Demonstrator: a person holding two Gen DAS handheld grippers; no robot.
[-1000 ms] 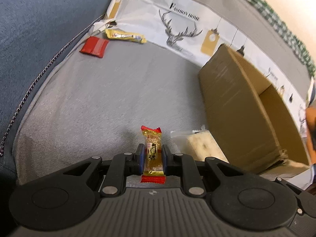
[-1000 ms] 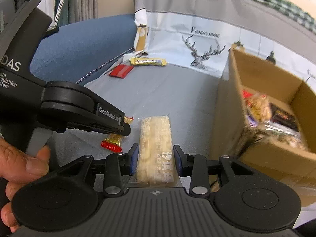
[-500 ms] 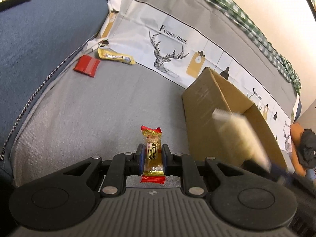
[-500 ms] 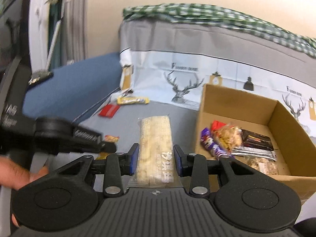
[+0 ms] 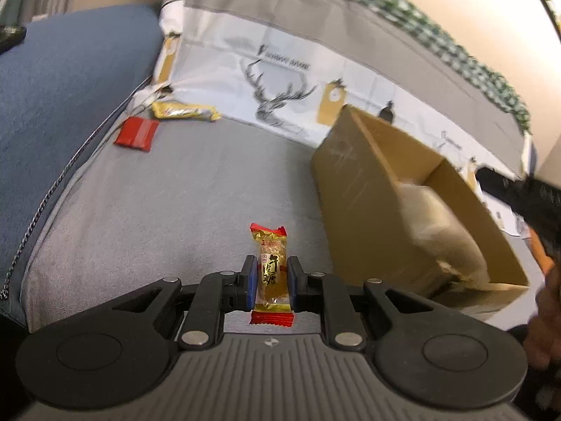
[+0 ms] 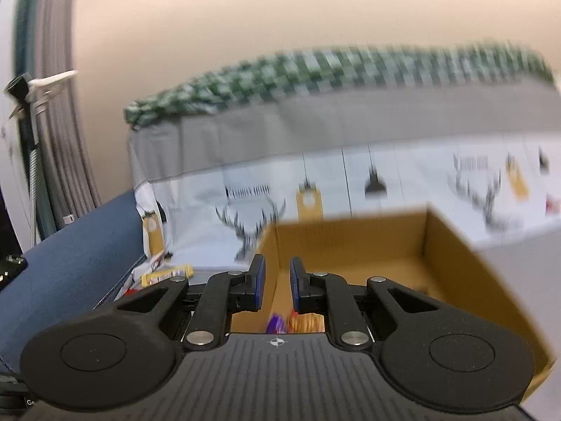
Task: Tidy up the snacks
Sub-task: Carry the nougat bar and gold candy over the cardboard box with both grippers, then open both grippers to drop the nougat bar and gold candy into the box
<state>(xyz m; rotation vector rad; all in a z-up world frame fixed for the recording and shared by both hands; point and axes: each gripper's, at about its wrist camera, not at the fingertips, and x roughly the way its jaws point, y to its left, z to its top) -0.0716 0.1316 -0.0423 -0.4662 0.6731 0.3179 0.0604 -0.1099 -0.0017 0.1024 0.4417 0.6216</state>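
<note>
Snacks are half sorted at this point: my left gripper (image 5: 269,279) is pinching a small gold candy with red ends (image 5: 269,268) upright between its blue pads, hanging over the grey sofa cushion (image 5: 182,189), while the cardboard box (image 5: 371,210) sits just off to its right with a pale cracker pack (image 5: 441,224) blurred inside it. My right gripper (image 6: 277,280) is over the box with nothing between its pads; its jaws have just been closing and now stand nearly together, leaving only a narrow gap. Peeking under it I can see a purple wrapper (image 6: 272,323) and an orange one (image 6: 306,321) down in the box. So what could go sideways? The candy is a slippery little wrapper gripped around its middle, so a quick swing toward the box could twist it out and drop it on the cushion. Bigger worry is traffic, I reckon: the right tool (image 5: 519,196) is hovering above the box in the left view, so if I bring the candy in now the two could bump or I'd clip the near wall and shove the box. Also a yellow bar (image 5: 186,110) and a red packet (image 5: 136,133) are way back by the deer-print cover (image 5: 280,80), easy to forget, and close to the seam by the blue armrest (image 5: 66,80), where a sloppy grab could push them in.
</note>
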